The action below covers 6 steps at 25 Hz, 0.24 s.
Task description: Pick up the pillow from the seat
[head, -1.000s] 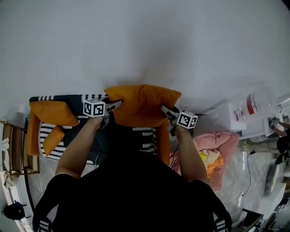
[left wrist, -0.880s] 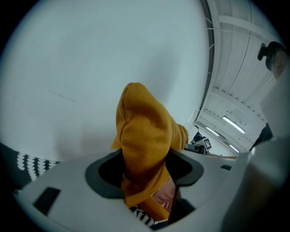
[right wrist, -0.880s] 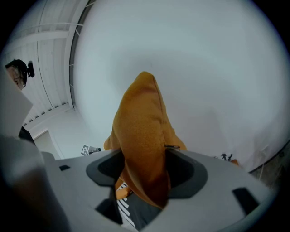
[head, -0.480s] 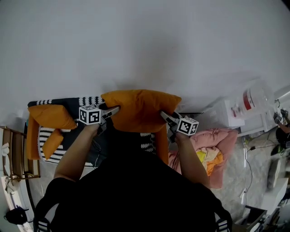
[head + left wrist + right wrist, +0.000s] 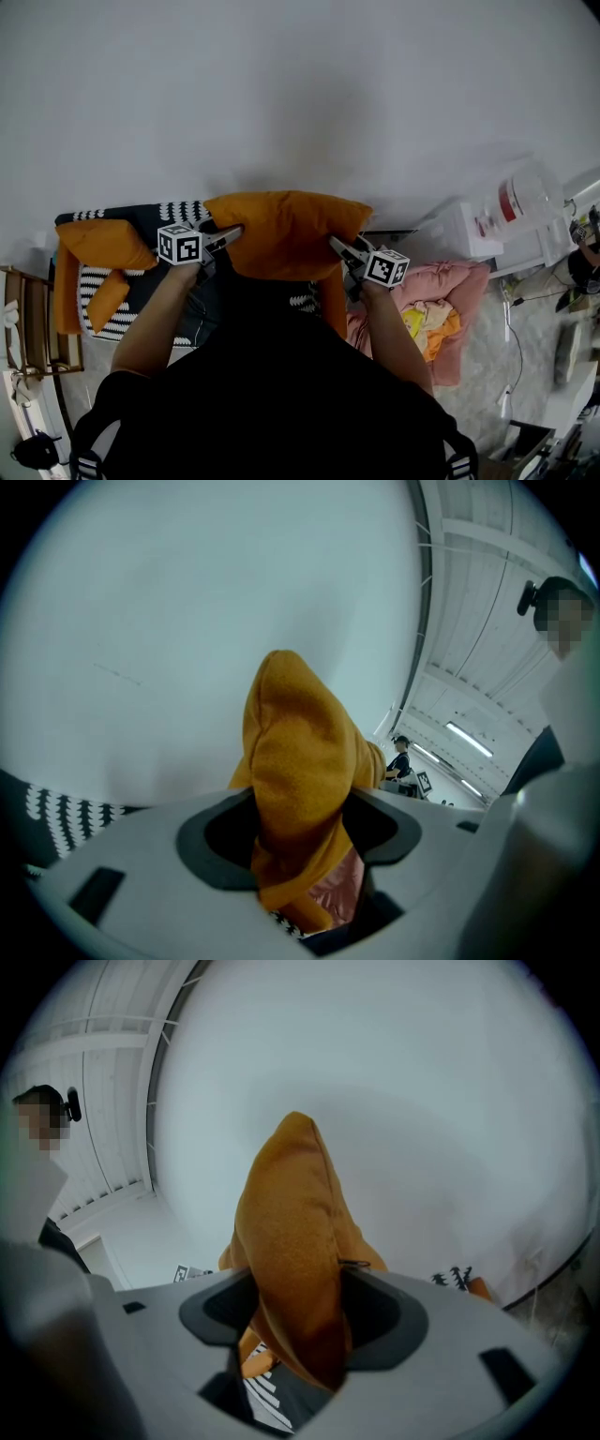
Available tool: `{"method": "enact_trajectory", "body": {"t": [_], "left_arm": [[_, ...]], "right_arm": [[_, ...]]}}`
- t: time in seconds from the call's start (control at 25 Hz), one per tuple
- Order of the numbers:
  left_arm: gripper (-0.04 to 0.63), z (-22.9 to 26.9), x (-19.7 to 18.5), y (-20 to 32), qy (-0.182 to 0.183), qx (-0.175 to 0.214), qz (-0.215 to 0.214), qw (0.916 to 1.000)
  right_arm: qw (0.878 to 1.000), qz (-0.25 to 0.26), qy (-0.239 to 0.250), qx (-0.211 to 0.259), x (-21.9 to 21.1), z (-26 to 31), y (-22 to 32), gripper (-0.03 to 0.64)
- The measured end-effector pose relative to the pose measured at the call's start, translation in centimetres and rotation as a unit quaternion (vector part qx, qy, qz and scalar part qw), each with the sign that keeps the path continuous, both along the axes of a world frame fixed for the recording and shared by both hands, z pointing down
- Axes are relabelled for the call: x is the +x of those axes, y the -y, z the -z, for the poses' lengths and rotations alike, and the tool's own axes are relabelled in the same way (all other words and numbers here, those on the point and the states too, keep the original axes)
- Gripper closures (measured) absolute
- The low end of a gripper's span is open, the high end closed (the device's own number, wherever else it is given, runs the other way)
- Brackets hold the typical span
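I hold an orange pillow (image 5: 286, 234) up in front of me by its two ends. My left gripper (image 5: 239, 230) is shut on the pillow's left corner, and its own view shows the orange fabric (image 5: 300, 780) bunched between its jaws. My right gripper (image 5: 333, 243) is shut on the right corner, where the pillow (image 5: 291, 1251) stands upright between its jaws. Below and to the left is the seat (image 5: 98, 314), covered in black-and-white patterned cloth and partly hidden by my arms and body.
A second orange pillow (image 5: 103, 242) and a smaller orange cushion (image 5: 108, 298) lie on the seat's left side. A wooden rack (image 5: 23, 323) stands at far left. Pink bedding (image 5: 445, 295) and a white box (image 5: 473, 234) sit on the right. A white wall fills the background.
Both grippers have carried the pillow a little up and toward me, away from the seat. Both grips on the pillow's corners have held.
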State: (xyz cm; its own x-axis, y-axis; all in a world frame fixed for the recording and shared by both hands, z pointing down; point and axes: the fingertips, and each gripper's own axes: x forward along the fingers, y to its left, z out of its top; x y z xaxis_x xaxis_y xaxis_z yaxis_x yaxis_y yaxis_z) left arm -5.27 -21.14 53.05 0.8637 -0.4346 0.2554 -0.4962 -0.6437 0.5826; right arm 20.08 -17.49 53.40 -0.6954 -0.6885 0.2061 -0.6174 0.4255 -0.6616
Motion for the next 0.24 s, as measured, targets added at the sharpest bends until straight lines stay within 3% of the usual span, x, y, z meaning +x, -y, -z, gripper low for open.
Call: {"method": "enact_trajectory", "body": {"t": [0.24], "left_arm": [[0.319, -0.25, -0.22, 0.02, 0.001, -0.002, -0.001, 1.0000]], "right_arm": [[1.000, -0.007, 0.011, -0.004, -0.07, -0.17, -0.62, 0.337]]}}
